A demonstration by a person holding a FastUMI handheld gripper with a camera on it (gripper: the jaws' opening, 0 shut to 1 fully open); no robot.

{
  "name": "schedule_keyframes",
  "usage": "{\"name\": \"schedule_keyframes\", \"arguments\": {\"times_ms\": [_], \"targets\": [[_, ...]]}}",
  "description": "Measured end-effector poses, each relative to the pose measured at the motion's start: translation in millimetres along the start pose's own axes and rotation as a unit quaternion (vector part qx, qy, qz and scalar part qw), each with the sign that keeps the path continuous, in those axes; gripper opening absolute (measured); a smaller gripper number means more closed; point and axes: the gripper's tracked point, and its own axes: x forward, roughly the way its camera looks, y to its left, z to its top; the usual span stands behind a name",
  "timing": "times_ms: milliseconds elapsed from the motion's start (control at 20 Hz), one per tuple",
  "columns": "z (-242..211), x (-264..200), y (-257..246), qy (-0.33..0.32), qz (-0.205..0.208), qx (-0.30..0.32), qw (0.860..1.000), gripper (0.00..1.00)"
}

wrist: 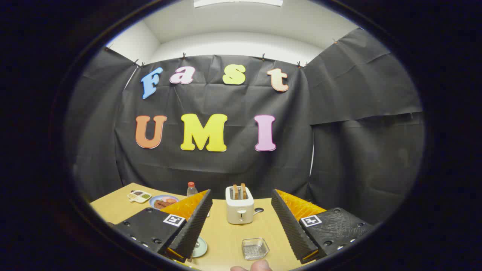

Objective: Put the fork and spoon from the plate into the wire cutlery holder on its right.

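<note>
Nothing moved yet, by the look of it: gripper (241, 226) wide open, empty, above the tabletop (226, 233); small plate (200, 247) beside its left finger, wire cutlery holder (255, 248) between fingers; fork, spoon indiscernible.

The tongs (241, 222) are held wide open, with nothing gripped between the two fingers. The fingers (194, 226) are spread far apart to the left and right and are angled forward and slightly inward toward the far side. A fingertip of a person's hand (252, 266) is seen at the near edge, between the fingers.
</note>
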Motion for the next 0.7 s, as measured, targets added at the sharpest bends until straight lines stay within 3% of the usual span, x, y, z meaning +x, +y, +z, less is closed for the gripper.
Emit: {"name": "schedule_keyframes", "arguments": {"times_ms": [700], "targets": [[1, -12, 4, 0.011, 0.031, -0.012, 0.999, 0.95]]}}
